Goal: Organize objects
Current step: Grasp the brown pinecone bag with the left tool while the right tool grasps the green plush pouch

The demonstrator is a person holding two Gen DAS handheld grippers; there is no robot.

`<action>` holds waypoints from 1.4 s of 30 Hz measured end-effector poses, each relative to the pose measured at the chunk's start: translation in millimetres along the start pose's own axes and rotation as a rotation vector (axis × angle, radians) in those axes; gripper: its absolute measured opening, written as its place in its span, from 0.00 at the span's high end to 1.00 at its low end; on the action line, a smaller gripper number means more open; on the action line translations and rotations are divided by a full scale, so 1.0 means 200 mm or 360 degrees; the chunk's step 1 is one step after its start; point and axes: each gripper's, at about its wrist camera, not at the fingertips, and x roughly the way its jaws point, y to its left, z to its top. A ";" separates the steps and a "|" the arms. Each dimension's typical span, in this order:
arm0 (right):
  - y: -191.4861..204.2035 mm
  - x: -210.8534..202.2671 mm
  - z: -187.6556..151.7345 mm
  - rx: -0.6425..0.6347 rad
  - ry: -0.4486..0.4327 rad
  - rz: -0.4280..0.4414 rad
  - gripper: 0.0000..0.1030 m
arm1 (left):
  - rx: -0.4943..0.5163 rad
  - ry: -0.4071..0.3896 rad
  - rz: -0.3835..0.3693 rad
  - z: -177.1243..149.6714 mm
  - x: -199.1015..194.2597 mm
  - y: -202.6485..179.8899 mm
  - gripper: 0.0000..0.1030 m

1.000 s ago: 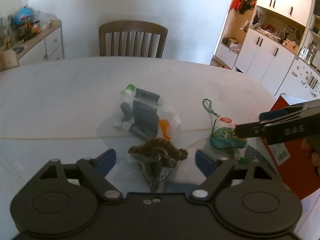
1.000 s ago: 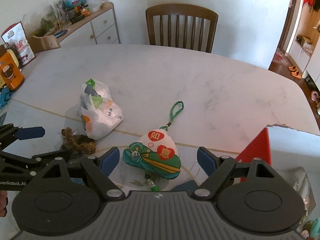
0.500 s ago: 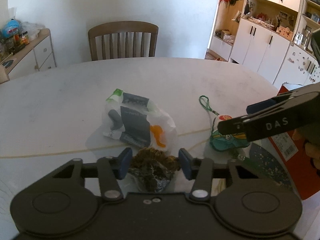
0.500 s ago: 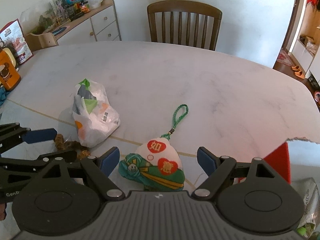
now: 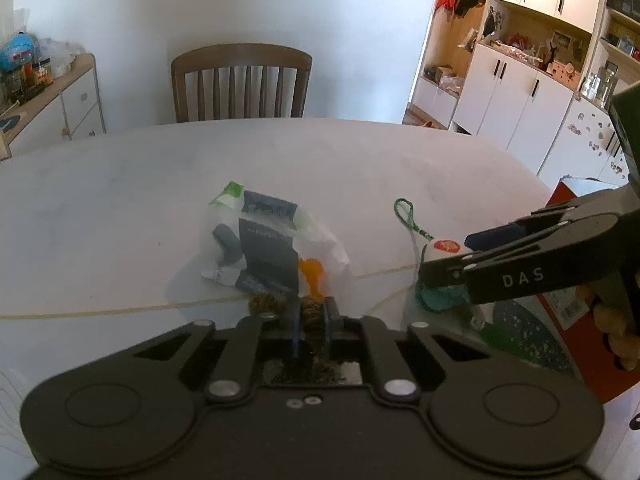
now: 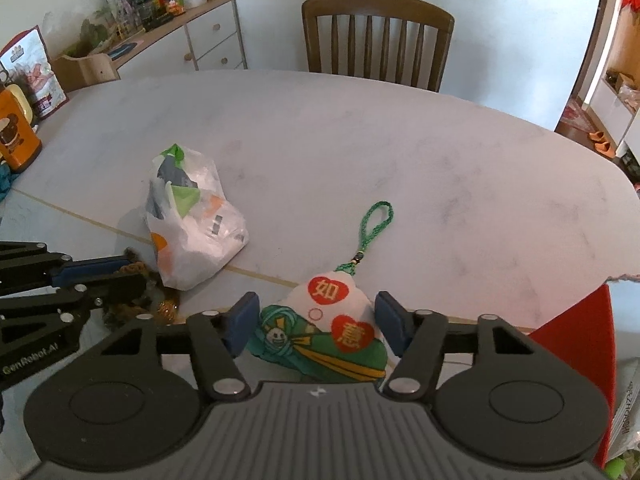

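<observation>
A brown knobbly clump in clear wrap [image 5: 310, 312] lies at the near edge of the white table [image 6: 400, 152]. My left gripper [image 5: 312, 316] is shut on it, and the right wrist view shows that gripper [image 6: 134, 272] from the side with the clump [image 6: 132, 308] under it. A green and white plush charm [image 6: 332, 328] with red hearts and a green cord loop lies between the fingers of my right gripper [image 6: 318, 316]. That gripper is partly closed, with the right pad against the charm and a small gap at the left pad. The left wrist view shows the right gripper [image 5: 444, 258] over the charm [image 5: 440, 246].
A white plastic bag [image 6: 192, 232] of packets lies just beyond the clump. A red box [image 6: 580, 344] stands at the table's right edge. A wooden chair [image 5: 240, 80] is at the far side, a cluttered sideboard [image 6: 160, 40] at the left, and an orange canister [image 6: 16, 136] on the table's left end.
My left gripper went from wide open to shut on the brown clump. The right gripper moved forward over the charm and its fingers narrowed around it.
</observation>
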 end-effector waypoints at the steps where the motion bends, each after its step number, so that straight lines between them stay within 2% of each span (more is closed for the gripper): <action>1: 0.00 0.00 0.00 0.0000 -0.0005 -0.0003 0.49 | -0.0002 -0.0002 -0.0003 0.00 0.00 0.00 0.93; 8: -0.01 -0.06 0.01 0.0007 -0.0045 -0.0016 0.76 | -0.0019 -0.0021 -0.0048 0.02 -0.05 0.00 0.94; 9: -0.01 -0.07 0.01 0.0003 -0.0051 -0.0021 0.86 | -0.0023 -0.0024 -0.0055 0.02 -0.07 0.00 0.94; 10: -0.01 -0.07 0.00 -0.0002 -0.0043 -0.0019 0.90 | -0.0030 -0.0026 -0.0065 0.02 -0.08 0.00 0.94; 17: -0.01 -0.11 0.00 -0.0001 -0.0048 0.0016 0.90 | -0.0106 -0.0058 -0.0116 0.03 -0.19 0.01 0.94; 21: -0.01 -0.12 -0.01 0.0020 -0.0043 0.0047 0.90 | -0.0091 -0.0079 -0.0160 0.03 -0.25 -0.03 0.94; 24: -0.02 -0.10 -0.01 0.0038 -0.0018 0.0043 0.83 | -0.0092 -0.0069 -0.0191 0.02 -0.26 -0.06 0.94; 26: -0.02 -0.10 -0.01 0.0042 -0.0020 0.0037 0.69 | -0.0097 -0.0056 -0.0207 0.01 -0.26 -0.08 0.94; 28: -0.03 -0.09 -0.01 0.0062 -0.0020 0.0047 0.38 | -0.0102 -0.0039 -0.0231 -0.01 -0.25 -0.10 0.94; 29: -0.03 -0.09 -0.01 0.0068 -0.0032 0.0047 0.34 | -0.0090 -0.0033 -0.0236 -0.02 -0.24 -0.11 0.94; 42: -0.02 0.06 -0.03 0.0068 0.0075 0.0083 0.33 | -0.0093 0.0033 -0.0248 -0.07 -0.17 -0.11 0.94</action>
